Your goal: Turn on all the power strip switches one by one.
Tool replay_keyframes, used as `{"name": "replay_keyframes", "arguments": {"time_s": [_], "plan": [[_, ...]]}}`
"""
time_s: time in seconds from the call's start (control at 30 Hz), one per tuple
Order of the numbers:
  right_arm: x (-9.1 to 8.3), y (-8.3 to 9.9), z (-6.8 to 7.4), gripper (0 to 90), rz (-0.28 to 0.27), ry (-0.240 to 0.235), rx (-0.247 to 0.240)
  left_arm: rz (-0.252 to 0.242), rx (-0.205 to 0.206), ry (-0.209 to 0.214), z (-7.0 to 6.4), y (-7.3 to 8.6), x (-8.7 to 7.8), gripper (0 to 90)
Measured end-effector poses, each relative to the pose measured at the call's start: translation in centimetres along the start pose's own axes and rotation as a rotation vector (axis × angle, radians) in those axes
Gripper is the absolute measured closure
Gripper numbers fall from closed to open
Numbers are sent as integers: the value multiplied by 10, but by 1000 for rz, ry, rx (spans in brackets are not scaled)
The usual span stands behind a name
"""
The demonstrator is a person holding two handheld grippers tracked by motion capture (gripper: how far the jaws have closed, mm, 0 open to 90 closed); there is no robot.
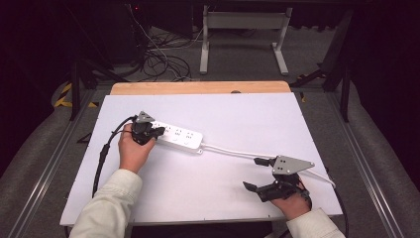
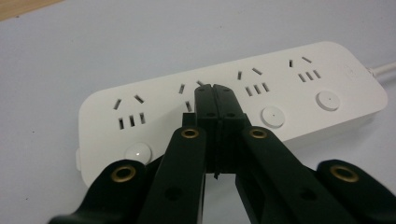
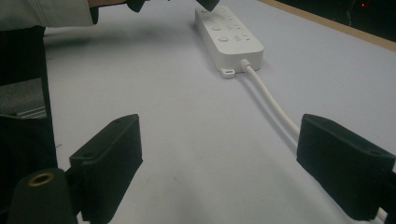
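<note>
1. The white table (image 1: pixel 247 114) lay bare around the power strip (image 1: pixel 181 138), open on every side
2. The strip's white cable (image 1: pixel 233 151) crossed the surface toward the right gripper (image 1: pixel 258 173), barring a low sweep there

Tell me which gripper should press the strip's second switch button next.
Left. The left gripper, jaws shut, hangs right over the power strip near that button. The right gripper sits open near the table's front edge, far off.

No readable text, labels or numbers, power strip (image 2: pixel 233 107) face unmarked
</note>
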State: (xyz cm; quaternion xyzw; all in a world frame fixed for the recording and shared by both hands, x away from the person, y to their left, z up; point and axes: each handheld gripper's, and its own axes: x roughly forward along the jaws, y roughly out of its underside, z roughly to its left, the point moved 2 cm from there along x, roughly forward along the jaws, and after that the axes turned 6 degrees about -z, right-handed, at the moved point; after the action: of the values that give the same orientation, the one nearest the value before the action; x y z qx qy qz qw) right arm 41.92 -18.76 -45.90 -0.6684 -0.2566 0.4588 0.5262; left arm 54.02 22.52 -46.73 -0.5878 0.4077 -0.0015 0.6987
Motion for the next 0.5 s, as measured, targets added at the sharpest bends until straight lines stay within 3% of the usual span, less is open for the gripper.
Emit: {"name": "replay_keyframes", "arguments": {"time_s": [0.5], "plan": [[0,0,0,142,2,-1,-2,23,8,0,-2,4,6,900]]}}
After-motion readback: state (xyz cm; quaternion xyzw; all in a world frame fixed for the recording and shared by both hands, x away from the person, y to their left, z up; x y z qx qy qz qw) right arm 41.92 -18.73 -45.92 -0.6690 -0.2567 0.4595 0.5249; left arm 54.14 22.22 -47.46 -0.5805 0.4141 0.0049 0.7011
